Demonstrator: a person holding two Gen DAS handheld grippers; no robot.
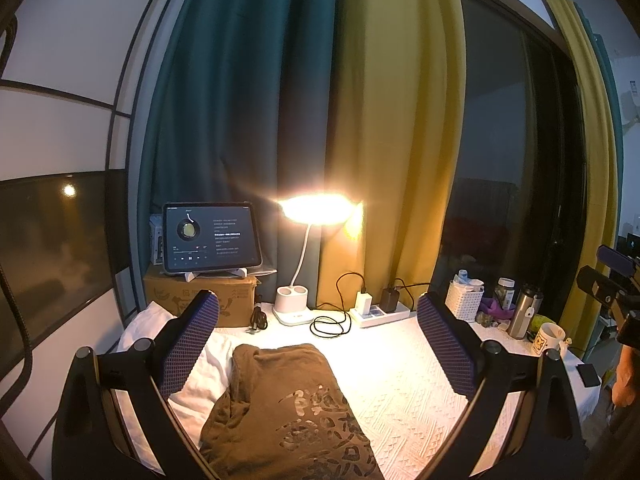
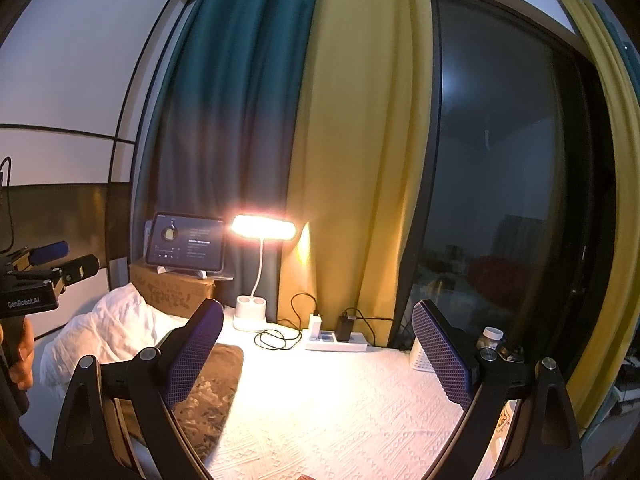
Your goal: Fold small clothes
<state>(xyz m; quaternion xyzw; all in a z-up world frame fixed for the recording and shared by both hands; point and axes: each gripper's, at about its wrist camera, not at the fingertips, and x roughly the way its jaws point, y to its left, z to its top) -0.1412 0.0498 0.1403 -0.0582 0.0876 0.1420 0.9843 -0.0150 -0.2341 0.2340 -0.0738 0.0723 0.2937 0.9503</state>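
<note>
Two handheld grippers hover over a tabletop (image 2: 340, 408) spread with a white textured cloth, both with jaws released wide and grasping nothing. The left gripper (image 1: 318, 350) looks straight down the length of a brown printed garment (image 1: 280, 404), which lies partly folded between its fingers, its far edge rounded and its left side overlapping a white crumpled cloth (image 2: 104, 332). The right gripper (image 2: 318, 354) sits further right (the garment shows only under its left finger), with bare tablecloth ahead of it.

Neither gripper touches the fabric yet. The risk from here looks like a pinch that catches the white cloth beneath along with the brown garment, dragging both. A lit desk lamp (image 1: 296, 308), a looped black cable (image 1: 332, 324) and a power strip (image 1: 382, 314) stand near the garment's far end, so a wide sweep of fabric could snag the cable or tip the lamp.
</note>
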